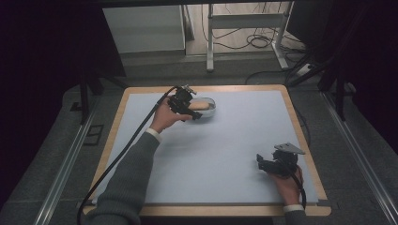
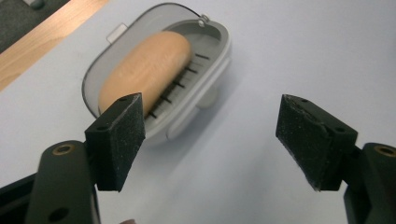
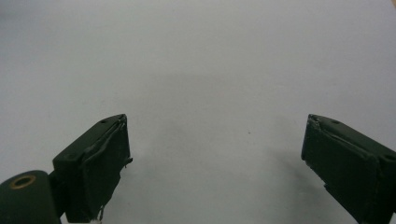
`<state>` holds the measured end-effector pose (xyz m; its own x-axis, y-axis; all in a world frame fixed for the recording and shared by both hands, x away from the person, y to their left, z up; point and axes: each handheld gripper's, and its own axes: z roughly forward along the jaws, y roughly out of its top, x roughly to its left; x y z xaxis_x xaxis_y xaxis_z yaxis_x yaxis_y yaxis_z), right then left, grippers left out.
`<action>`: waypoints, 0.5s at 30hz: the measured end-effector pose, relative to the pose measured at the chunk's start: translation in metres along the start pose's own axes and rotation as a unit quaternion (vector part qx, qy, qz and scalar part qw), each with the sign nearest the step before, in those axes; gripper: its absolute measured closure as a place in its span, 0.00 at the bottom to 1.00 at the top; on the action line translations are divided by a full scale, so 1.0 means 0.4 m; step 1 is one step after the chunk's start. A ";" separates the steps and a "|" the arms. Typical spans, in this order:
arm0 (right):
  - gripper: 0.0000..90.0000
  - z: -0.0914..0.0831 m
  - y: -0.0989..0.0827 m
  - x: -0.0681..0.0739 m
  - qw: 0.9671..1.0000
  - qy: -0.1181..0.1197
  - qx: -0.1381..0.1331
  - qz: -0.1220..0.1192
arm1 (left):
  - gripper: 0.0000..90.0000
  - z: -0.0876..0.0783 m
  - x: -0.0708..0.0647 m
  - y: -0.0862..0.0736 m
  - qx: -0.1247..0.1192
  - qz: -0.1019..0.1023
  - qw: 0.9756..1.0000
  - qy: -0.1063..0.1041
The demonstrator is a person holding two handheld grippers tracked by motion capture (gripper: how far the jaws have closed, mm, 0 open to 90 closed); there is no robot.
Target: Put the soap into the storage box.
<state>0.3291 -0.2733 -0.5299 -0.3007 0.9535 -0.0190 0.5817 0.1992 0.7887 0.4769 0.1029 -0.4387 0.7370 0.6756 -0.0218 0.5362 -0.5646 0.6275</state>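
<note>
Left gripper (image 2: 210, 140) sits at the far-left part of the pale blue-grey table mat (image 1: 225, 154), jaws spread wide and holding nothing, hovering just beside the oval grey plastic soap dish (image 2: 205, 88). The dish rests on the mat near the far wooden edge (image 1: 234, 87), and an orange-tan oblong bar of soap (image 2: 144, 70) lies inside it on the slotted tray. In the left gripper view the near jaw pad overlaps the dish's near end, while the other pad stands well off over bare mat, so the opening is offset from the dish rather than centred on it. Right gripper (image 3: 215, 163) rests near the right front of the mat, jaws likewise apart and empty, over blank surface. Judged risks: if the left jaws close from this offset, one pad could strike the rim first and skid the light dish across the smooth mat, or tip it so the soap slides out. Pinching the soap itself risks a slip, since its rounded surface likely offers poor purchase. The dish's thin rim and small wire catch (image 2: 202, 19) could also snag a pad. The right gripper is too far away to steady anything.
</note>
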 end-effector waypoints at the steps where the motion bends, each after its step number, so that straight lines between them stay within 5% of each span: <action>1: 0.09 0.000 0.000 0.000 1.000 0.000 0.000 0.000 | 0.25 -0.007 -0.005 -0.011 -0.004 -0.001 1.000 0.000; 15: 0.09 0.000 0.000 0.002 1.000 -0.004 0.000 -0.001 | 0.21 -0.101 -0.070 -0.172 -0.040 -0.017 0.999 -0.003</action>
<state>0.3289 -0.2727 -0.5299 -0.2961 0.9548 -0.0255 0.5803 0.2011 0.7892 0.4026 0.1418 -0.4499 0.7213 0.6909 -0.0485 0.5264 -0.5013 0.6867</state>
